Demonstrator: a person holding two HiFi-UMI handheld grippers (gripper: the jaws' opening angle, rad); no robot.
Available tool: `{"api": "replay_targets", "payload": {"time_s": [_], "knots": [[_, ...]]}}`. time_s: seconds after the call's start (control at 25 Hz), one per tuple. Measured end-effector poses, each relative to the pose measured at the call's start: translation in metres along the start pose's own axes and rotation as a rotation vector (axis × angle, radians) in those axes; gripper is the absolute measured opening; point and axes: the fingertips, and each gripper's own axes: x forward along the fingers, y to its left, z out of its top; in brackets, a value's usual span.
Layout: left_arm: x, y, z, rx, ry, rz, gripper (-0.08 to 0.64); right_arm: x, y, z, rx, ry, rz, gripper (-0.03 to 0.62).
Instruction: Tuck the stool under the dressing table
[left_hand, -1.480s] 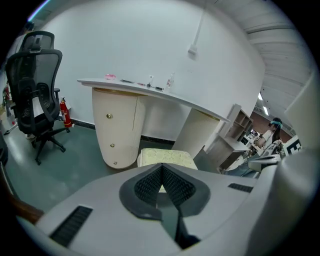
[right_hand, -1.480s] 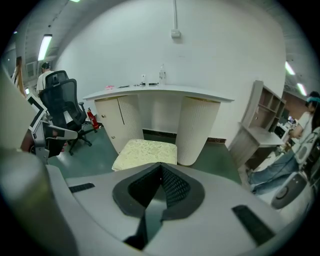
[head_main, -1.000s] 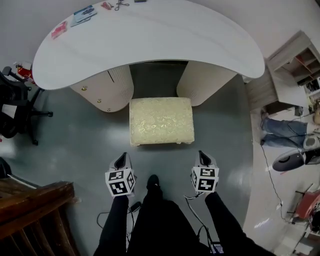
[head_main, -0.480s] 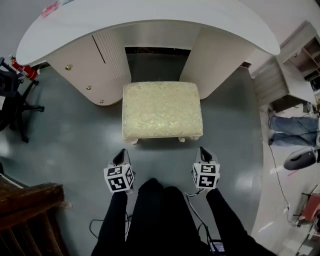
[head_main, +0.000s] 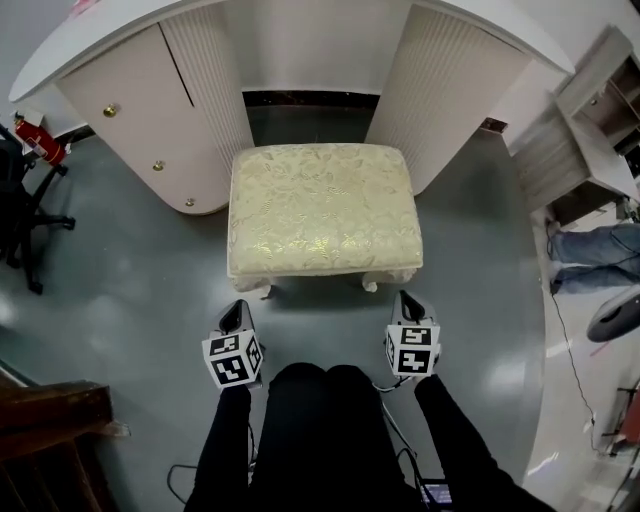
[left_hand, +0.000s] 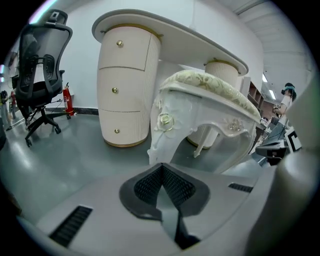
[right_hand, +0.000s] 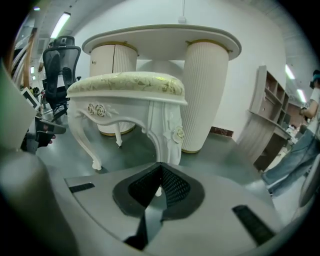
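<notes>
- Head view: bright, even overhead indoor light, sharp across the frame.
- Soft shadow under the stool (head_main: 322, 208); slight sheen on its fabric top.
- Glossy floor (head_main: 130, 290) shows pale reflected patches, no hard glare.
- Both gripper views: strong fisheye bend, black vignette in all 4 corners.
- Right gripper view: ceiling strip light (right_hand: 60, 25) glows top left.
- Near bodies of left gripper (left_hand: 161, 167) and right gripper (right_hand: 160, 166) are soft, out of focus; background crisp.
</notes>
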Motion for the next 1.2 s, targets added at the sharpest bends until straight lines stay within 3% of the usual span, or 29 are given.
{"api": "replay_targets", "payload": {"time_s": [0.6, 1.2], "knots": [[0.031, -0.005, -0.007, 0.009, -0.064, -0.003, 0.008, 0.035, 0.002, 0.001, 0.031, -0.094, -0.012, 0.005], [0.037, -0.002, -0.008, -0.021, -0.117, -0.041, 0.008, 0.039, 0.004, 0.002, 0.083, -0.118, -0.050, 0.005]]}}
